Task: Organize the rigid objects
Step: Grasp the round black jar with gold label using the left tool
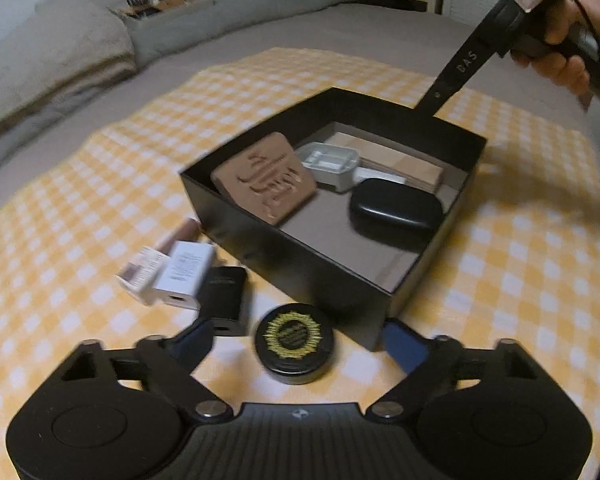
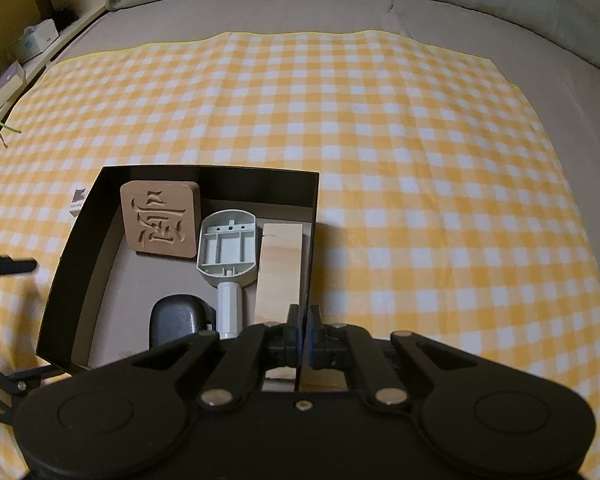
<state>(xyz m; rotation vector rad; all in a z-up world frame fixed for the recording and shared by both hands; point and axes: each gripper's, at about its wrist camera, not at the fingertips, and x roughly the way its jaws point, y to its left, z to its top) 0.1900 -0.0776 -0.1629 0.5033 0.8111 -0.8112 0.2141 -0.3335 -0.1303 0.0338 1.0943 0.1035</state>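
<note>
In the left wrist view, the left gripper (image 1: pixel 296 334) hangs spread over the near edge of the yellow checked cloth (image 1: pixel 100 184), with nothing pinched; the round black tin (image 1: pixel 294 342) with a gold emblem lies between its fingers but the pads do not press on it. Beside the tin, outside the black box (image 1: pixel 300 260), wait a black charger (image 1: pixel 226 302), a white charger (image 1: pixel 184 276) and a small white carton (image 1: pixel 138 278). Inside the box already lie a carved wooden tile (image 1: pixel 266 176), a grey plastic part (image 1: pixel 332 164), a black case (image 1: pixel 396 208) and a pale wooden block (image 1: pixel 412 160). In the right wrist view, the right gripper (image 2: pixel 303 340) is pressed together on the right wall of the box, apparently steadying it. I judge the task about half done: four things are packed, and at least four are left on the cloth.
</note>
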